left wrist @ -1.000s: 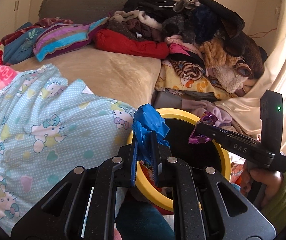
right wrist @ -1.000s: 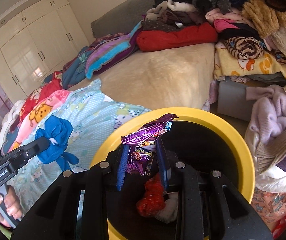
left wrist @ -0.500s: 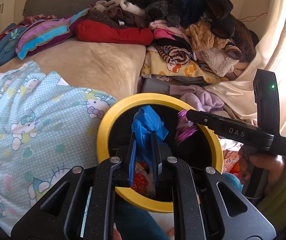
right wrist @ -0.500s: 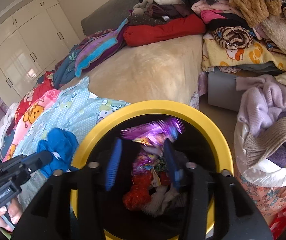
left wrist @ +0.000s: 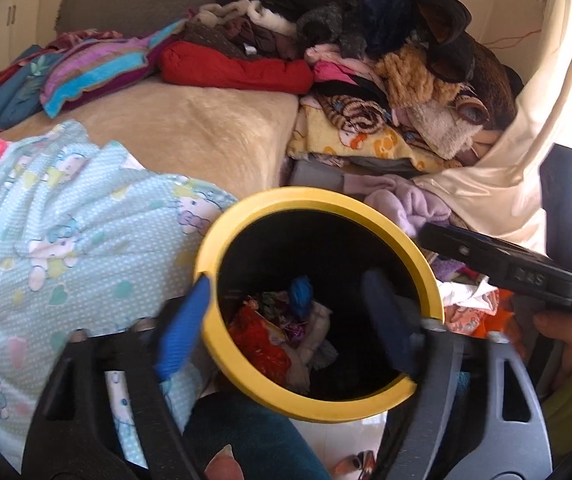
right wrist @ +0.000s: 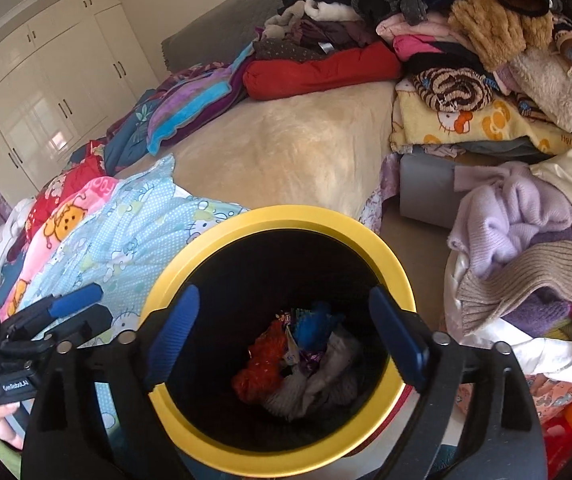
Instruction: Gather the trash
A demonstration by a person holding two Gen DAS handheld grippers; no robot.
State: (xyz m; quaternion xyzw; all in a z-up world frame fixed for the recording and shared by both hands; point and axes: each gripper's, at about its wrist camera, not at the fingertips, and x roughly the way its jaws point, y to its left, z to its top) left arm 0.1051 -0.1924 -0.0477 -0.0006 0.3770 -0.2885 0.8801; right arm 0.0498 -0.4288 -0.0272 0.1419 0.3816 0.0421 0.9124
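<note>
Now both pairs of my fingers are opening above the round black bin with the yellow rim (right wrist: 390, 256), and nothing is between them. A second ago my left fingers (left wrist: 286, 328) were clamped on a crumpled blue scrap (left wrist: 301, 291), and my right fingers (right wrist: 286, 340) on a shiny purple wrapper (right wrist: 311, 357). Both pieces now lie at the bottom of the bin, on a red crumpled piece (right wrist: 260, 364) and pale grey paper (right wrist: 326, 376). So I judge this drop as done, and both hands are free for the next trash. The bin stands on the floor, just beside the near edge of the bed (left wrist: 190, 136). On my right tool (left wrist: 522, 276) I read "DAS", a little blurred; on my left tool (right wrist: 14, 384) "GenRobot.AI", small.
</note>
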